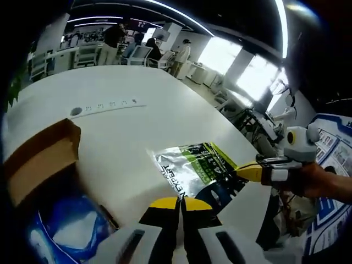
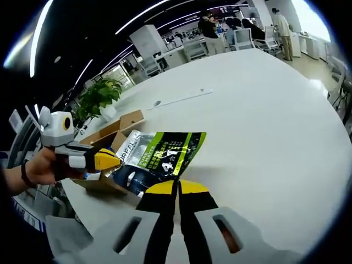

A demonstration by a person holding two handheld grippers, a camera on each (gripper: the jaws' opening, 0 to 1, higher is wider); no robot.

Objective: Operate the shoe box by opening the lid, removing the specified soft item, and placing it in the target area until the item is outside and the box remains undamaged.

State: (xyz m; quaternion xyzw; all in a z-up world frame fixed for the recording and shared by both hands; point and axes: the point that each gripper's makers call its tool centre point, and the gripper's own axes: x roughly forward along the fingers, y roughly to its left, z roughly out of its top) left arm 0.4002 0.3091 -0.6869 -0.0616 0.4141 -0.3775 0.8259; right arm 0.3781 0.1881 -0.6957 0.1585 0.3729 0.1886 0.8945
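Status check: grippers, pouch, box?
Left gripper shut, empty. Right gripper shut, at the pouch's edge, grip unclear. Pouch flat on the table, outside the box. Box open, nothing blocking.

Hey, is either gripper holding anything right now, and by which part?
The right gripper appears shut on the near edge of the green and silver pouch. The left gripper is shut, apparently on nothing.

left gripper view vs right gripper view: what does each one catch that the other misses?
Left gripper view alone: blue-and-white contents inside the open box.

Right gripper view alone: a potted plant beyond the table's far edge.

Both: the silver-and-green pouch lying on the white table, the cardboard box with its flap up, and people at desks in the background.
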